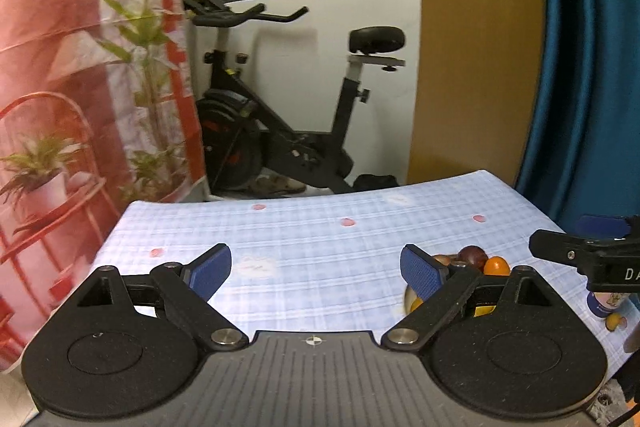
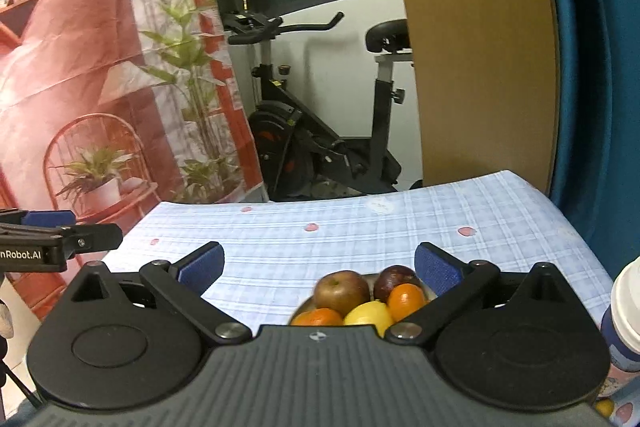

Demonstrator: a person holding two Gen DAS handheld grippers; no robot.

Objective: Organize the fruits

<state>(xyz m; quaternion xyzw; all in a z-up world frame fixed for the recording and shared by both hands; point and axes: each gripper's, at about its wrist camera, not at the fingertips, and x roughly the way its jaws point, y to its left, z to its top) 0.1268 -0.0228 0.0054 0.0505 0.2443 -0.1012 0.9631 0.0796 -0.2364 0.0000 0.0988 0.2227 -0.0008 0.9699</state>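
We are holding both grippers, left point(image 1: 316, 269) and right point(image 2: 318, 267), with fingers spread wide and gripping nothing. The fruits point(image 2: 356, 301) are sitting piled in a bowl point(image 2: 300, 311) on the desk point(image 2: 360, 227), so we are judging it best to keep clear of the pile.

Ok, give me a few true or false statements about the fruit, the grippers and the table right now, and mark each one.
1. The right gripper is open and holds nothing. True.
2. The fruit sits loose on the tablecloth. False: apple, plum, oranges and lemon are piled in a dish.
3. The left gripper grips an orange. False: it is open and empty.
4. An exercise bike stands behind the table. True.
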